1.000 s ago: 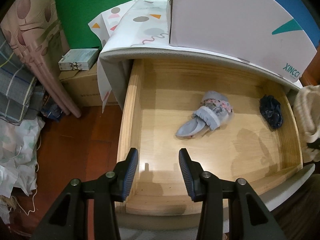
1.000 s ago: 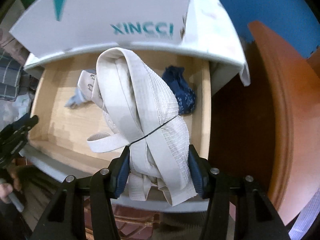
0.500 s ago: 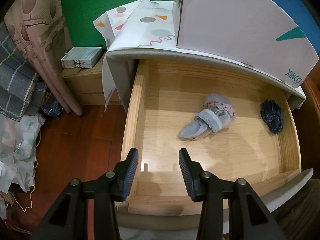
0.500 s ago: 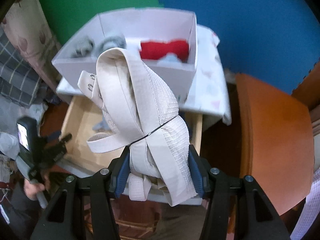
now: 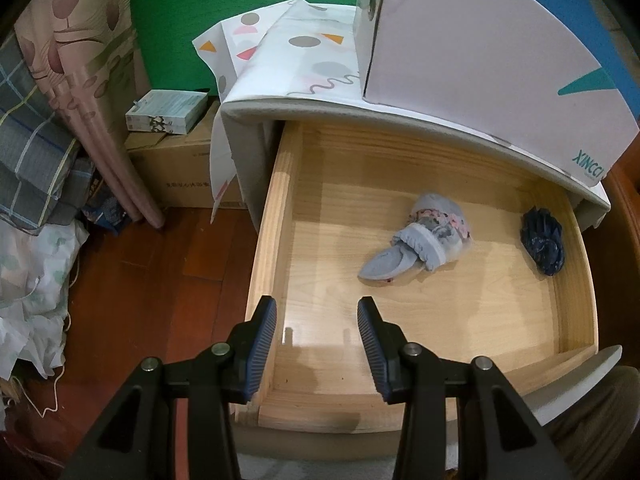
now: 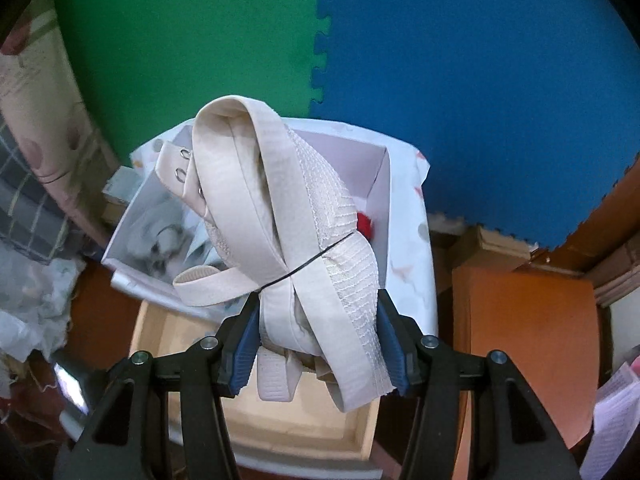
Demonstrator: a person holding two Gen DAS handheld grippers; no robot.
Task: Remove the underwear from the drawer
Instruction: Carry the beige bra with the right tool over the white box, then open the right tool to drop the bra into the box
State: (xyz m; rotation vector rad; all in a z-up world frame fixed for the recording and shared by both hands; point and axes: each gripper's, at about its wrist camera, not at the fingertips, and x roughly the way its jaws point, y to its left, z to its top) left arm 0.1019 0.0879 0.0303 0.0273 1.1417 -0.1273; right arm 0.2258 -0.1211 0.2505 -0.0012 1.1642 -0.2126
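Observation:
The wooden drawer (image 5: 280, 240) stands pulled open under a white cabinet top. Inside lie a grey bundled underwear piece (image 5: 424, 240) with a pink patterned band and a dark navy bundle (image 5: 543, 243) at the right wall. My left gripper (image 5: 316, 320) is open and empty above the drawer's front left corner. My right gripper (image 6: 318, 344) is shut on a beige bra (image 6: 280, 216) tied with a thin black band, held high above the drawer (image 6: 352, 436) and in front of the white box (image 6: 380, 184).
A white XINCCI box (image 5: 480, 52) sits on the cabinet top; it holds grey items (image 6: 160, 236) and a red one (image 6: 365, 225). Cardboard boxes (image 5: 180, 172), a curtain (image 5: 80, 92) and piled cloth (image 5: 32, 264) stand left. An orange-brown chair (image 6: 528, 344) stands right.
My right gripper has risen with the beige bra, from just over the drawer to above the white box. My left gripper has drifted slightly left and stays open.

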